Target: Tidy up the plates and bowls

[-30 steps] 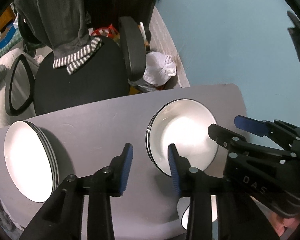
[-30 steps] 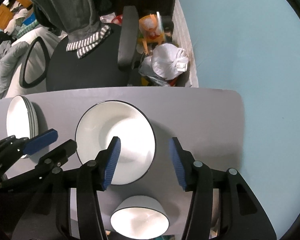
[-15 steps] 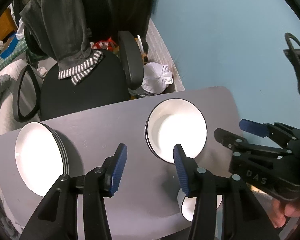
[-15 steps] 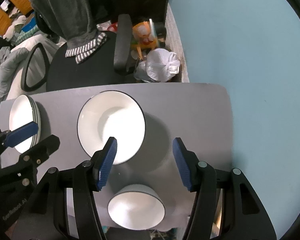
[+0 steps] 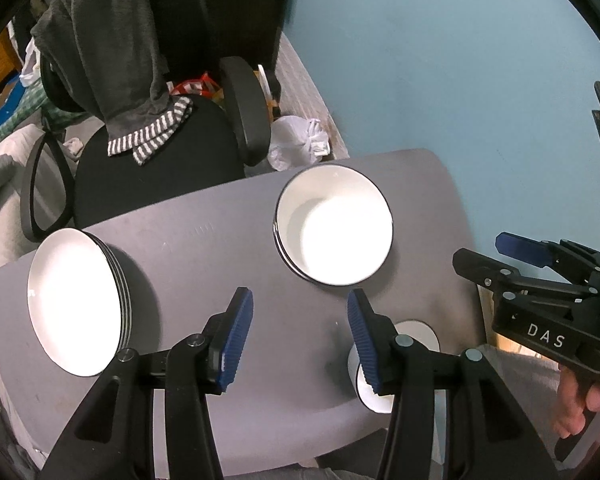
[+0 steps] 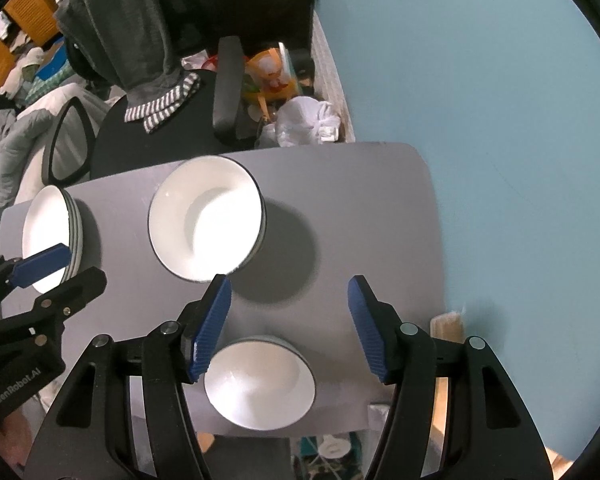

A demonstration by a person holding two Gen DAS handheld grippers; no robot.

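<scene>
Plates (image 5: 74, 300) sat stacked, white w/ dark rims, at the left end of the grey table (image 5: 204, 248); a stack of wide rimmed bowls (image 5: 334, 224) sat toward the far middle, well apart from the plates. A smaller white bowl (image 6: 259, 384) stood at the near edge, apart from both stacks (in the left wrist view it was partly hidden behind a finger).

Left gripper (image 5: 300, 332) hung over bare tabletop between the plates and the bowls, blue pads apart, nothing btwn them. Right gripper (image 6: 288, 328) pointed down above the small bowl, jaws opening w/ nothing btwn the pads, the bowl below and not touched.

Beyond the table stood a black office chair (image 5: 152, 168) w/ a grey garment (image 5: 108, 60) draped over its back, and a white plastic bag (image 6: 304, 122) lay on the floor by the blue wall (image 6: 480, 100).
</scene>
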